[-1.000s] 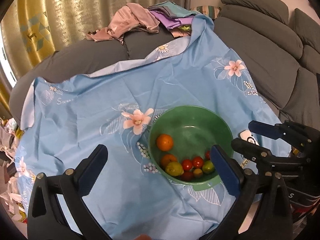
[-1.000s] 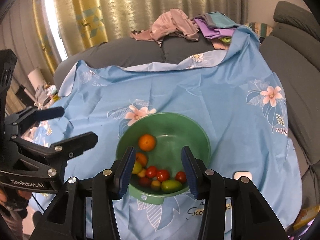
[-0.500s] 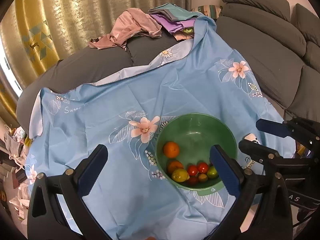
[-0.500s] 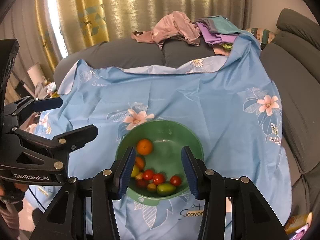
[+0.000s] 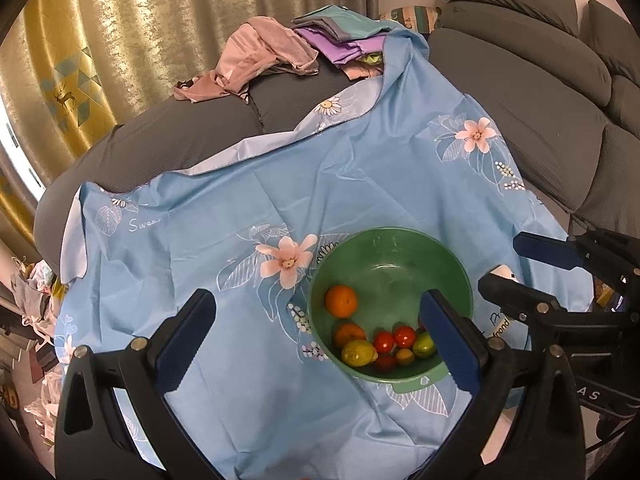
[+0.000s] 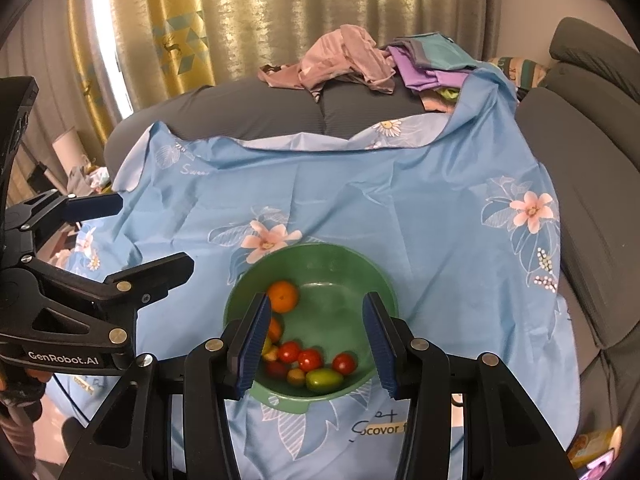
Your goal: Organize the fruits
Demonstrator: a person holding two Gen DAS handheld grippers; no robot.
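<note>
1. The grey ribbed-fabric sofa point(image 5: 532, 92) carried everything, its cushions soft and rounded.
2. A thin light-blue cloth printed with pink flowers point(image 5: 360, 184) lay creased over the seat, its far edge folded back to show a paler underside.
3. A rumpled heap of pink, purple and teal clothes point(image 6: 360, 64) sat at the cloth's far edge, by the far right corner.
4. The left gripper point(image 5: 316, 336), black plastic with ridged blue pads, was spread wide and held nothing, hanging above the near edge of the cloth.
5. The right gripper point(image 6: 314, 340), same build, was parted about half as wide, empty, its pads framing the bowl from above without touching it.
6. A round green plastic bowl point(image 6: 344, 260), smooth and glossy, stood on the cloth near its near edge.
7. Inside the bowl lay a round orange fruit point(image 6: 283, 296) apart on the left side, and a second orange fruit point(image 5: 349, 334) nearer the close wall.
8. Clustered against the close wall were a yellow-green fruit point(image 5: 359, 353), an oblong green fruit point(image 6: 324, 380) and small glossy red tomatoes point(image 6: 310, 359), touching one another.
</note>
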